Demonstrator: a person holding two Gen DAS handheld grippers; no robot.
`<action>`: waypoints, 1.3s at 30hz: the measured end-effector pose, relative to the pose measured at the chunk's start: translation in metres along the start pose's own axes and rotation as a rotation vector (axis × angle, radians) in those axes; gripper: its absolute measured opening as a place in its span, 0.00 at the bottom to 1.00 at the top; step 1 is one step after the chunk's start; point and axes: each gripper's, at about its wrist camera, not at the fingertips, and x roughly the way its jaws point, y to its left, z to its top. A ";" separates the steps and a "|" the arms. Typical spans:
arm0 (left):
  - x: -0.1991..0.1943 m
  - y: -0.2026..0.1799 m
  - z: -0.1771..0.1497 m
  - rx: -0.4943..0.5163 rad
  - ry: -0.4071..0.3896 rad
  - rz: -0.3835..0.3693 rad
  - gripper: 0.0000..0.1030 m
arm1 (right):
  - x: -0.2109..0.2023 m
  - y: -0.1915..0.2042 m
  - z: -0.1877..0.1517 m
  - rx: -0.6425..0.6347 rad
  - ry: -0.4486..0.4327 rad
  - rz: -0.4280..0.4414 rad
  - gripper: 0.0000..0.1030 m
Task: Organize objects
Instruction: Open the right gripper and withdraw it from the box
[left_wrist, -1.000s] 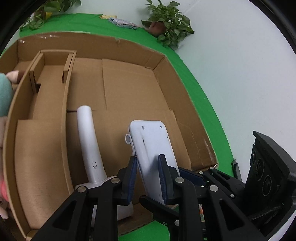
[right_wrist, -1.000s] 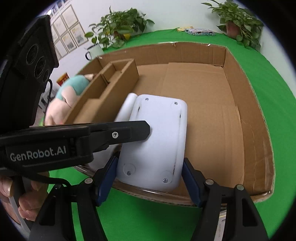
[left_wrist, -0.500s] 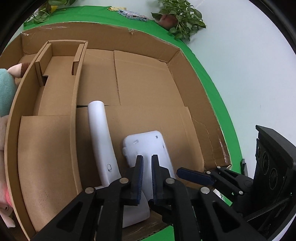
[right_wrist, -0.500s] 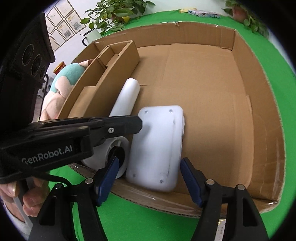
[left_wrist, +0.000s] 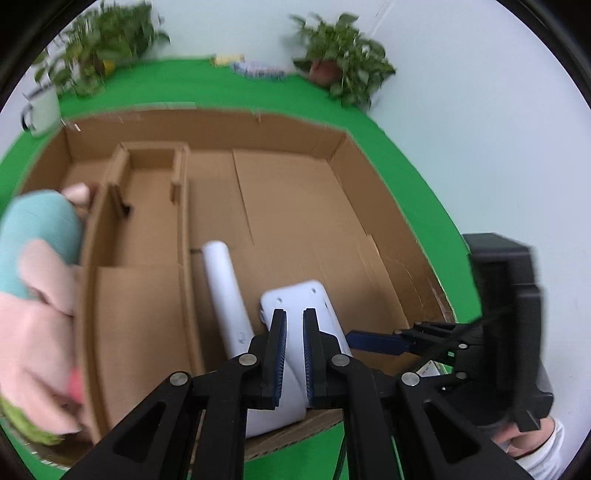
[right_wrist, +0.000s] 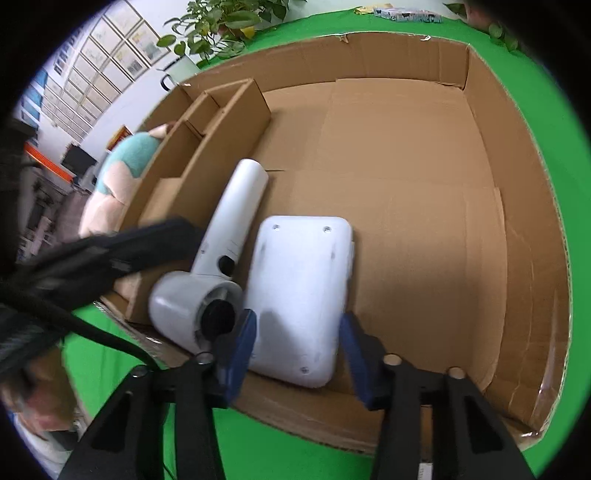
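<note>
Cardboard box (right_wrist: 509, 236) lies open on the green desk (right_wrist: 280, 446); a cardboard divider insert (right_wrist: 221, 122) sits along its left side. White flat device (right_wrist: 299, 291) lies back-up on the box floor at the near wall, screw holes visible at its corners; no readable lettering on it. White hair dryer (right_wrist: 221, 266) lies just beside it on the left, handle pointing toward the far wall, grey nozzle end at the near wall. Plush toy (left_wrist: 40, 295) (teal and pink) sits in the box's left compartment, left of the insert.

Left gripper (left_wrist: 293, 354): fingers pressed together, nothing between them; it hovers over the near end of the flat device. Right gripper (right_wrist: 299, 354): fingers closing, flat device's near end between them, pads not seen pressing on it.

Potted plants (left_wrist: 340, 70) and a white mug (left_wrist: 40, 107) stand at the far desk edge; framed sheets on the wall (right_wrist: 96, 70) are too blurred to read.
</note>
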 end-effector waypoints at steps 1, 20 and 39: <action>-0.007 0.000 -0.002 0.006 -0.021 0.012 0.07 | 0.001 0.000 -0.001 0.009 0.009 0.008 0.34; -0.093 -0.021 -0.091 0.092 -0.495 0.387 0.99 | -0.083 0.058 -0.095 -0.157 -0.587 -0.411 0.80; -0.097 -0.052 -0.175 0.120 -0.513 0.493 0.99 | -0.097 0.073 -0.176 -0.167 -0.728 -0.314 0.87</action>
